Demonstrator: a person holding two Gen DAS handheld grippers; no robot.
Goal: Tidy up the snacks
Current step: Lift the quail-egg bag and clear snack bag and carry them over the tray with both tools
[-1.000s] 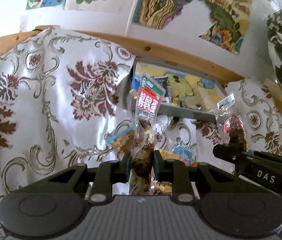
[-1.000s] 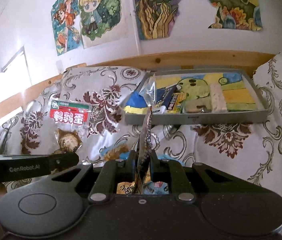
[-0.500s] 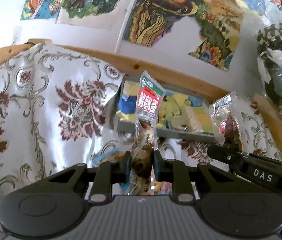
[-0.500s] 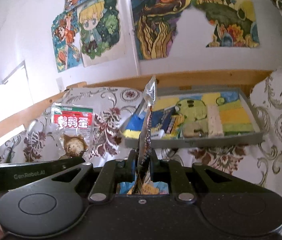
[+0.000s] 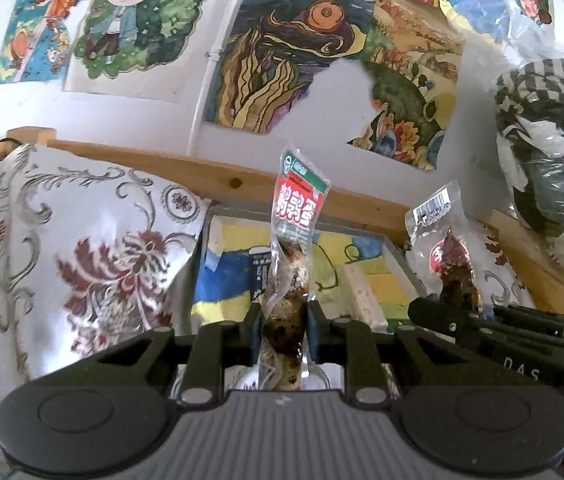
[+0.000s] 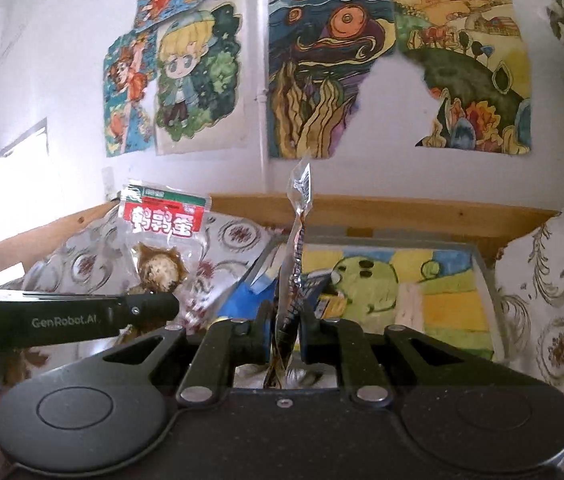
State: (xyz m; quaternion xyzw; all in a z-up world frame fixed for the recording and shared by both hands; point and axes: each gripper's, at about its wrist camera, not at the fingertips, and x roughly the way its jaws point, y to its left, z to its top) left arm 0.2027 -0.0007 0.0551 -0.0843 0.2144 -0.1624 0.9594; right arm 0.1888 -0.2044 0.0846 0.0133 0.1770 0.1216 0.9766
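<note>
Gripping a quail-egg packet (image 5: 290,276) upright, the left tongs (image 5: 280,334) are clamped on it short of the grey tray (image 5: 400,258). Right view: right tongs (image 6: 286,332) are pinched on a dark snack packet (image 6: 296,264); tray (image 6: 486,280) partly filled, both packets undelivered.

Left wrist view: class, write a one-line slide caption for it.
Left gripper shut on a quail egg packet, held upright before the grey tray; right gripper alongside holds a clear snack pouch.
</note>
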